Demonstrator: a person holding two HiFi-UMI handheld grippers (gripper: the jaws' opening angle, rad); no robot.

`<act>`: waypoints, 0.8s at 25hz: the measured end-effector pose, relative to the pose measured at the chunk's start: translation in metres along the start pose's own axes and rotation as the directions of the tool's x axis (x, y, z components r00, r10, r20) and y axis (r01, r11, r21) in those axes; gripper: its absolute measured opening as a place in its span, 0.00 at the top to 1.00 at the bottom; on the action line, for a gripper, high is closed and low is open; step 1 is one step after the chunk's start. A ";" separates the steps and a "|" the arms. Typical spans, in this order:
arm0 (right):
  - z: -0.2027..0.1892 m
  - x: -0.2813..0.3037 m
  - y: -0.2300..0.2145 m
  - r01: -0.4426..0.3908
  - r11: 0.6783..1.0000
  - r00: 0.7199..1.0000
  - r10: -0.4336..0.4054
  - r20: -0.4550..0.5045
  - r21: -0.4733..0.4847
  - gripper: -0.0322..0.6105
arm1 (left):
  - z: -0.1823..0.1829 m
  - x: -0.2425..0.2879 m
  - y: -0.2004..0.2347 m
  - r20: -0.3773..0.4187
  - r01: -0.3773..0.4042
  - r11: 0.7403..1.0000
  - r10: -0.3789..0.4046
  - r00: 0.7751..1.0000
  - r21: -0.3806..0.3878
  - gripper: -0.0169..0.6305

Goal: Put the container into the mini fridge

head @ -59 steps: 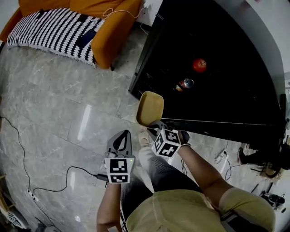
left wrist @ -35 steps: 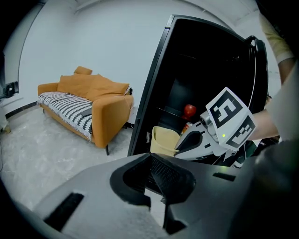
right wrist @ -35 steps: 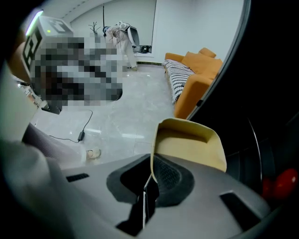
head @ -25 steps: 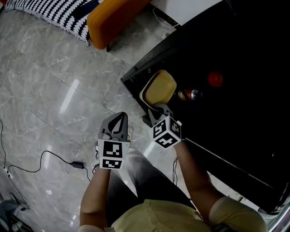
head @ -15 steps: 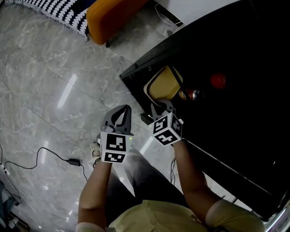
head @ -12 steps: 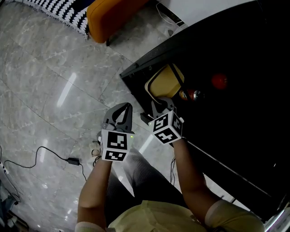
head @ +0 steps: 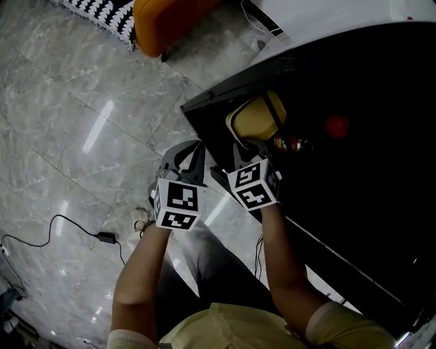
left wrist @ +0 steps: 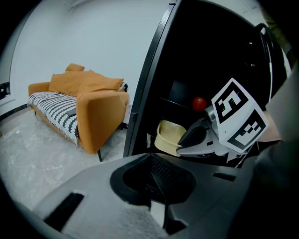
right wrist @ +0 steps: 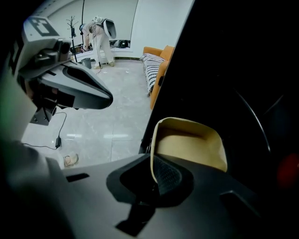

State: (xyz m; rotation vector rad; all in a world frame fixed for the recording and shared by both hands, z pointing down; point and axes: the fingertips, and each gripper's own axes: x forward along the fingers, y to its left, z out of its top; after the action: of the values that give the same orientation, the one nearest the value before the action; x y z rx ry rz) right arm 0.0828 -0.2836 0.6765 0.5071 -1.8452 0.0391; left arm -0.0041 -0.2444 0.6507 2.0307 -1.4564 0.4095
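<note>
A pale yellow container (head: 255, 117) hangs at the open front of the black mini fridge (head: 381, 82), its mouth tipped sideways. My right gripper (head: 245, 147) is shut on its near rim; the right gripper view shows the rim (right wrist: 152, 161) pinched between the jaws, with the container (right wrist: 189, 144) against the dark interior. My left gripper (head: 193, 151) sits just left of the right one over the floor, jaws together and empty. In the left gripper view, the container (left wrist: 169, 135) and the right gripper (left wrist: 196, 140) are in front of the fridge opening.
Inside the fridge lie a red apple (head: 336, 126) and a can (head: 293, 144). An orange sofa (head: 170, 17) stands at the far left on the marble floor. A cable with an adapter (head: 105, 237) lies on the floor. A person in white (right wrist: 98, 32) bends over far off.
The right gripper has carried the container up and right, from the fridge's front edge into its opening. The left gripper has followed and closed in beside it.
</note>
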 end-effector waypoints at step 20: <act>0.008 0.008 -0.037 0.149 0.982 0.986 -0.156 0.056 0.117 0.89 | 0.031 0.021 0.005 0.076 0.022 1.000 -0.020 0.997 -0.019 0.94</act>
State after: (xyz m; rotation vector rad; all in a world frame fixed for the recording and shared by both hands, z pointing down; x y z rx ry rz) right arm 0.0866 -0.3215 0.6726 0.7350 -1.8698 0.0232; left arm -0.0042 -0.2800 0.6401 2.0640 -1.4770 0.3111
